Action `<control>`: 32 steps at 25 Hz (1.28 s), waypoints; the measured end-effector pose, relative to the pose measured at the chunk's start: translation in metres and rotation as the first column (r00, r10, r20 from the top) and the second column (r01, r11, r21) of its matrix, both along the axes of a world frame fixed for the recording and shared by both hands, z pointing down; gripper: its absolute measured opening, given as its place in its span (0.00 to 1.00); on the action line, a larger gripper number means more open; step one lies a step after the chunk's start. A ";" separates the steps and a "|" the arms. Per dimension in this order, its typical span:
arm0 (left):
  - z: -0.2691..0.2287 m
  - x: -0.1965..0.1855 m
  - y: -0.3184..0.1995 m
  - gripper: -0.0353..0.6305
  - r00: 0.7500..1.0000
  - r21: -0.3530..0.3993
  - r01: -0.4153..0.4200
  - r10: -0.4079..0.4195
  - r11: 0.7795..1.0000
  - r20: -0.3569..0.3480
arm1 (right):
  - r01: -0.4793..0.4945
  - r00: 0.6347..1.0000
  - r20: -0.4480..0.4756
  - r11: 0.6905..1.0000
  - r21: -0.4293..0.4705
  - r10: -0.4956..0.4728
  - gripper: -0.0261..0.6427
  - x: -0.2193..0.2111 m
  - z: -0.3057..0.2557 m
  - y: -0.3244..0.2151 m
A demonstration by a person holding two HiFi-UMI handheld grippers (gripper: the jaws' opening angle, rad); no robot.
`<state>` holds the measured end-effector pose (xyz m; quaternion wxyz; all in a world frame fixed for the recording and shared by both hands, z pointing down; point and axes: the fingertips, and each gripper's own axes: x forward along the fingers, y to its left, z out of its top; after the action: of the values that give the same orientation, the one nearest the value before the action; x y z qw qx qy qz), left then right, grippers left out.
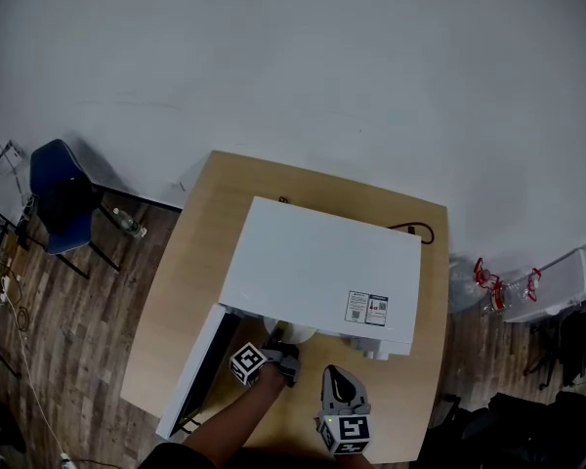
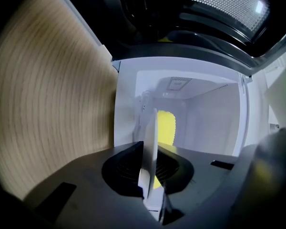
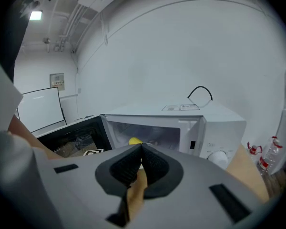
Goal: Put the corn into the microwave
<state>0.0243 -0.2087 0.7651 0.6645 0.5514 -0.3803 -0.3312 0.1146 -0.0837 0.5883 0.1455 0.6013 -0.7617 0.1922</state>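
A white microwave (image 1: 317, 272) stands on the wooden table (image 1: 195, 262) with its door (image 1: 190, 369) swung open to the left. My left gripper (image 1: 278, 352) reaches into the opening and is shut on the rim of a white plate (image 2: 150, 142), seen edge-on. The yellow corn (image 2: 166, 128) lies on that plate inside the white cavity. My right gripper (image 1: 340, 374) hovers in front of the microwave, shut with nothing between its fingers. In the right gripper view, this gripper (image 3: 141, 149) faces the open microwave (image 3: 205, 123), where the corn (image 3: 135, 140) shows as a yellow spot.
A black cable (image 1: 420, 230) lies behind the microwave. A blue chair (image 1: 63, 198) and a bottle (image 1: 129, 225) are on the floor at left. Bottles with red caps (image 1: 488, 279) and a white box (image 1: 557, 283) sit at right. The open door (image 3: 71, 140) juts out.
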 end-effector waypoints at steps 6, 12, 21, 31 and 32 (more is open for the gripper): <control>-0.006 -0.003 -0.001 0.13 1.000 0.037 0.004 -0.005 0.999 0.021 | 0.026 1.000 0.010 1.000 -0.007 -0.026 0.13 -0.004 0.023 -0.006; -0.018 -0.002 -0.002 0.30 1.000 0.101 -0.002 0.002 0.995 -0.003 | 0.019 1.000 0.010 0.999 -0.045 -0.019 0.13 -0.002 0.041 -0.011; -0.027 0.004 -0.004 0.45 0.996 0.116 -0.056 0.048 0.992 0.072 | 0.015 1.000 0.003 0.998 -0.056 -0.015 0.13 -0.006 0.047 -0.016; -0.032 0.016 -0.006 0.48 0.991 0.097 -0.075 0.063 0.992 0.119 | -0.028 1.000 0.000 0.998 -0.057 0.028 0.13 0.000 0.051 -0.021; -0.032 0.016 -0.006 0.48 0.990 0.096 -0.078 0.065 0.992 0.128 | -0.030 1.000 0.001 0.998 -0.055 0.030 0.13 0.001 0.051 -0.021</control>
<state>0.0405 -0.2146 0.7329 0.6223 0.6172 -0.3836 -0.2910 0.1157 -0.1051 0.6397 0.1584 0.6083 -0.7472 0.2158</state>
